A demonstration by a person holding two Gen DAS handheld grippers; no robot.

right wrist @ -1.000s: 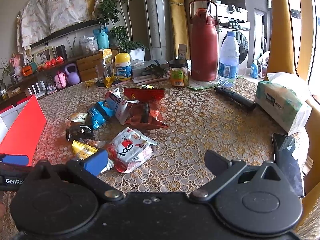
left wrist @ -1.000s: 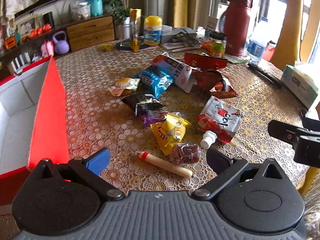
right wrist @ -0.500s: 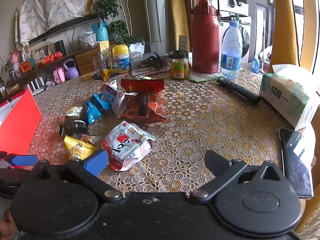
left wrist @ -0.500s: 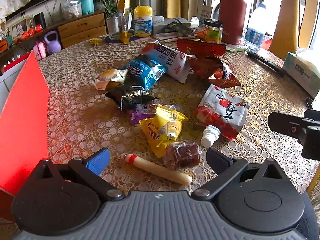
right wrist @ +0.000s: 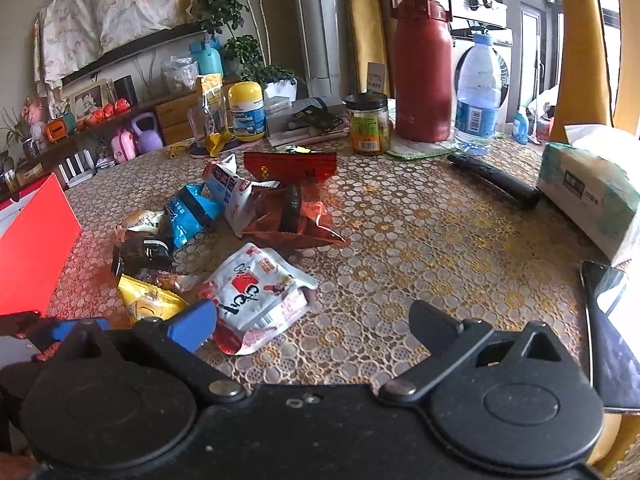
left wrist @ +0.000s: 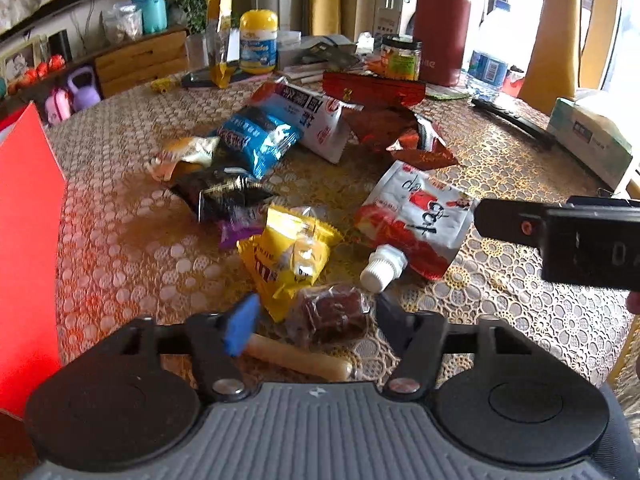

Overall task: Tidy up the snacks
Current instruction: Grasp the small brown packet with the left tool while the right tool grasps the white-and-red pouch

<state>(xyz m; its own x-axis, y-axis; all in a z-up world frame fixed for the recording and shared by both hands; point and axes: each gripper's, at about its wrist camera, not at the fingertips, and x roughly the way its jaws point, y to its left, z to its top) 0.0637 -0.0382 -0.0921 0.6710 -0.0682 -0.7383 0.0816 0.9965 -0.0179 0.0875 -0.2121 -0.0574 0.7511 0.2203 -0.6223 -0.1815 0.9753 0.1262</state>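
blue and black fingers of the left gripper (left wrist: 316, 316) stand apart, jaws parted and holding nothing, low over the near edge of the table (left wrist: 132, 240). between those fingers lies a small clear packet with a dark brown snack (left wrist: 332, 316) inside, and just under the blue finger a pale sausage stick (left wrist: 298, 360) lies flat across the lace cloth. whether the fingers touch the brown packet i cannot tell, the view is a bit smeared there.

right behind it sits a yellow packet (left wrist: 290, 256), its corner against the brown one. beside that, to the right, a white and red pouch (left wrist: 416, 220) lies with its white screw cap (left wrist: 382, 268) pointing toward the gripper. further back is a loose heap: a black packet (left wrist: 220, 196), a purple wrapper (left wrist: 240, 228), a blue bag (left wrist: 256, 140), a white bag (left wrist: 308, 120), a crumpled red bag (left wrist: 400, 136) and a small cream packet (left wrist: 184, 152).

the right gripper (right wrist: 312, 328) hangs off to the right, also spread wide and empty, its blue finger near the white and red pouch (right wrist: 256, 296).

a red box flap (left wrist: 28, 248) stands upright at the left edge of the table. at the far side stand a tall red flask (right wrist: 420, 68), a water bottle (right wrist: 476, 96), a jar (right wrist: 368, 124) and a tissue pack (right wrist: 588, 192).
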